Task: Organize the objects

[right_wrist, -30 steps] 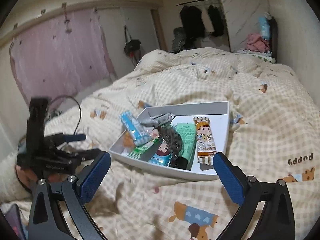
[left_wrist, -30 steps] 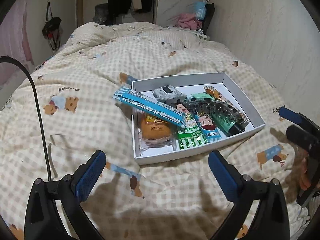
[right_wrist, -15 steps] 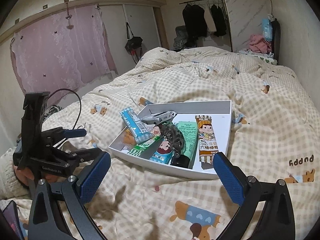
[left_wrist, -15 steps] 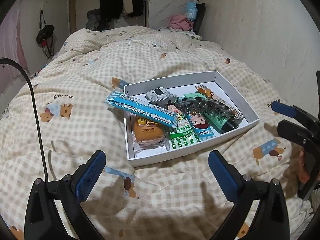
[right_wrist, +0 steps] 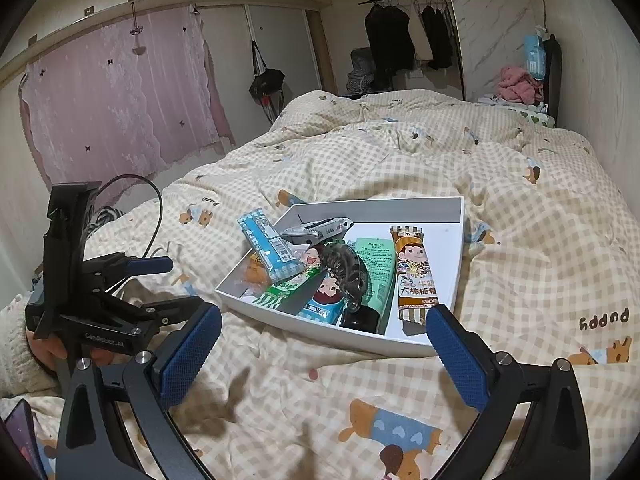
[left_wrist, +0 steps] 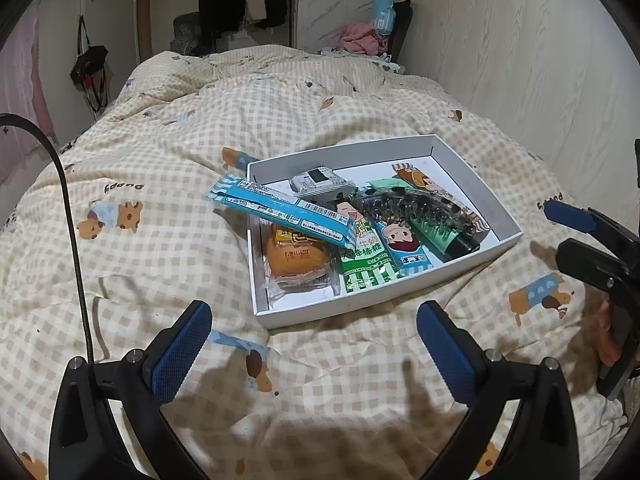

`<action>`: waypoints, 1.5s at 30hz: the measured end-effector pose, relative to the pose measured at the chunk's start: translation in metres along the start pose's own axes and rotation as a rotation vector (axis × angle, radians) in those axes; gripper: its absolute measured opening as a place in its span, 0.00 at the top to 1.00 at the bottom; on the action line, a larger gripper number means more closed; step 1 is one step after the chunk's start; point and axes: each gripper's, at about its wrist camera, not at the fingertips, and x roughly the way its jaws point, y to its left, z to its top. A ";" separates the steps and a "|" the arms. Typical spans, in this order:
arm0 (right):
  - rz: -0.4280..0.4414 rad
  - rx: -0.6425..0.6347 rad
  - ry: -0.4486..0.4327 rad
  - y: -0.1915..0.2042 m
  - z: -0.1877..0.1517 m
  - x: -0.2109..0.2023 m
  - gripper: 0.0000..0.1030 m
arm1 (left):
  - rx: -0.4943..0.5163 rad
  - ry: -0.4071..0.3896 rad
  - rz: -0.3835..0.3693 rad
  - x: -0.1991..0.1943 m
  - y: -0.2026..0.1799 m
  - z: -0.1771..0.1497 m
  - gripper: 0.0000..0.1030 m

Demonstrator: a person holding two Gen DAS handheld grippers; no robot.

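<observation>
Left gripper (left_wrist: 312,346) and right gripper (right_wrist: 322,344): jaws wide apart, nothing held, both hovering over the duvet (left_wrist: 140,168) just short of the box (left_wrist: 502,216).

Risks:
- The box sits on soft, rumpled bedding, so a push on its near wall likely tips or slides it.
- The blue pack (left_wrist: 286,212) overhangs the left rim and rests on other items; a nudge could drop it onto the duvet.
- The hair claw (right_wrist: 346,274) lies across the green tube (right_wrist: 376,268), so grabbing either probably drags both.

Box lies ahead of both grippers, centred between the left fingers, with the bun (left_wrist: 296,260) nearest.
</observation>
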 end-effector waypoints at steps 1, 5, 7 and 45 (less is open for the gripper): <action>0.000 0.000 0.001 0.000 0.000 0.000 0.00 | 0.000 0.000 -0.001 0.000 0.000 0.000 0.01; -0.001 0.000 0.001 0.000 0.000 0.000 0.00 | -0.001 0.000 0.001 0.000 0.000 0.000 0.01; 0.000 0.000 0.001 0.000 0.000 0.000 0.00 | -0.001 0.000 -0.020 0.000 0.000 0.000 0.01; -0.005 -0.003 0.016 0.000 -0.003 0.004 0.00 | 0.080 0.051 -0.035 0.007 -0.013 -0.005 0.01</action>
